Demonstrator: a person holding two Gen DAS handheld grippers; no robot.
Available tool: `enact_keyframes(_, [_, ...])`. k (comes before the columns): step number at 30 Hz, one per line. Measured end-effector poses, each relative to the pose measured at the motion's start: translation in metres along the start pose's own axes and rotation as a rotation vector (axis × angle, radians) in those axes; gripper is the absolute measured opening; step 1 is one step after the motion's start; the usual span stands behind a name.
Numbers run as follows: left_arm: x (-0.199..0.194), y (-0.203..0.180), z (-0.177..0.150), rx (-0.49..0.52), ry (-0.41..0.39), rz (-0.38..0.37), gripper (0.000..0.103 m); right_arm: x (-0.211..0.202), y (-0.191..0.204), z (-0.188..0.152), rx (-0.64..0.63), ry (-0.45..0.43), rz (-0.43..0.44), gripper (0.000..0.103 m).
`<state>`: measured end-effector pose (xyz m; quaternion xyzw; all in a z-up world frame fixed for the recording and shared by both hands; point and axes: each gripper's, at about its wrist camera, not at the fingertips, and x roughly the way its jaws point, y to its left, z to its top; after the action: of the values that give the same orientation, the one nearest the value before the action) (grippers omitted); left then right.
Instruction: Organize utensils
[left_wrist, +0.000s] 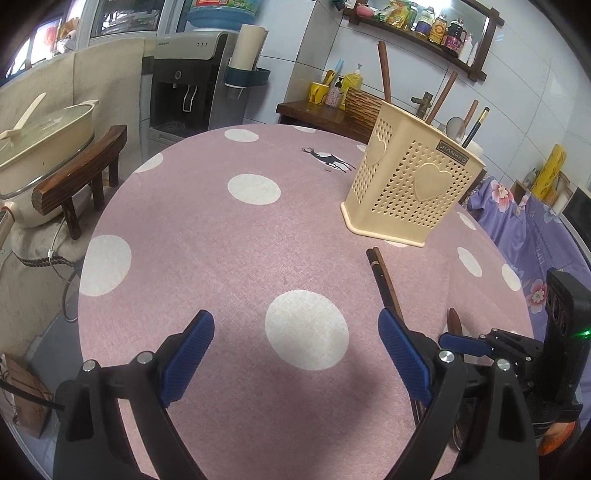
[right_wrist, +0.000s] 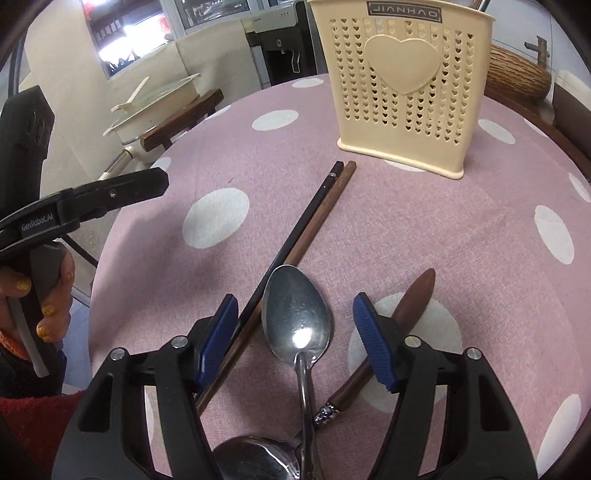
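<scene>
- Left claw: blue pads spread apart, nothing held, lower frame.
- Right claw: jaws apart, straddling silver metal spoon.
- Dark chopstick pair: flat on pink dotted surface, centre.
- Cream perforated plastic utensil holder: upright, upper right.

A water dispenser stands beyond the polka-dot tablecloth.

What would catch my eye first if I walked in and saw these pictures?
Probably the cream utensil holder with a raised heart, standing at the far side of the pink polka-dot tablecloth. Nearer, a shiny metal spoon lies between the open right gripper, with a pair of chopsticks beside it pointing toward the holder.
</scene>
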<state>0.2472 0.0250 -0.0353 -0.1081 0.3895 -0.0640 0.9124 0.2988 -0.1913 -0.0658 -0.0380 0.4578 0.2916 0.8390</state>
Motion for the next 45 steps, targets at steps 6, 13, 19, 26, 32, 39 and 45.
enact_keyframes(6, [0.001,-0.006,-0.001,0.005,0.005,-0.007,0.089,0.0,0.013,-0.003,-0.041,0.001,-0.053,0.044])
enact_keyframes(13, [0.002,-0.013,-0.004,0.025,0.01,0.002,0.089,-0.002,0.008,-0.003,-0.003,-0.018,-0.057,0.038])
enact_keyframes(19, [0.007,-0.022,-0.007,0.062,0.027,0.007,0.081,-0.036,0.0,-0.004,0.082,-0.142,-0.063,0.038])
enact_keyframes(26, [0.03,-0.064,-0.016,0.192,0.102,-0.01,0.059,-0.099,-0.01,-0.01,0.202,-0.338,-0.142,0.038])
enact_keyframes(32, [0.048,-0.083,-0.024,0.224,0.156,-0.014,0.051,-0.128,-0.007,-0.023,0.222,-0.419,-0.223,0.037])
enact_keyframes(39, [0.049,-0.085,-0.026,0.23,0.161,0.025,0.047,-0.139,-0.006,-0.029,0.231,-0.462,-0.24,0.031])
enact_keyframes(45, [0.052,-0.087,-0.025,0.244,0.163,0.048,0.047,-0.128,-0.024,-0.033,0.294,-0.421,-0.275,0.031])
